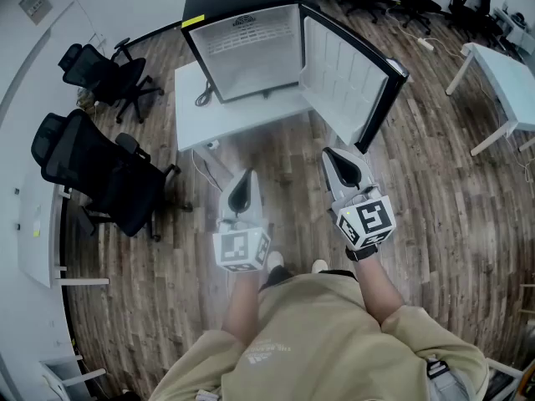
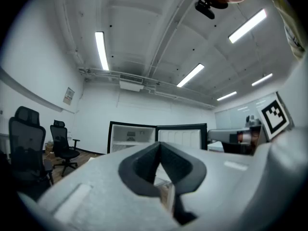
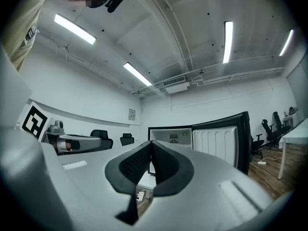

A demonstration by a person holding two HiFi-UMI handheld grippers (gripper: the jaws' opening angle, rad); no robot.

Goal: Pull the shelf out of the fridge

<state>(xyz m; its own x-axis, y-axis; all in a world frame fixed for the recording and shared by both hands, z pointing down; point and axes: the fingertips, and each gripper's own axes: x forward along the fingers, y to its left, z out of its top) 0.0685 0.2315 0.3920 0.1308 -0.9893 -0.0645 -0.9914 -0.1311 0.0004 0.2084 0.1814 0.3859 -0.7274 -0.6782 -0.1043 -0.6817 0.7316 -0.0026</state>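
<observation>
Jaws fully closed on nothing, left tool [image 1: 244, 179] and right tool [image 1: 336, 154] hang side by side before the open fridge [image 1: 251, 53] on its white worktop [image 1: 201, 115].

We see a white table [image 1: 199, 128] standing on the wood floor [image 1: 435, 207]; on it rests the small fridge [image 1: 251, 53], door open, a dark cable [image 1: 203, 97] just beside it

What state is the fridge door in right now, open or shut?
Open. The door stands swung out at the right of the fridge, baring its ribbed white inner lining and the white interior.
</observation>
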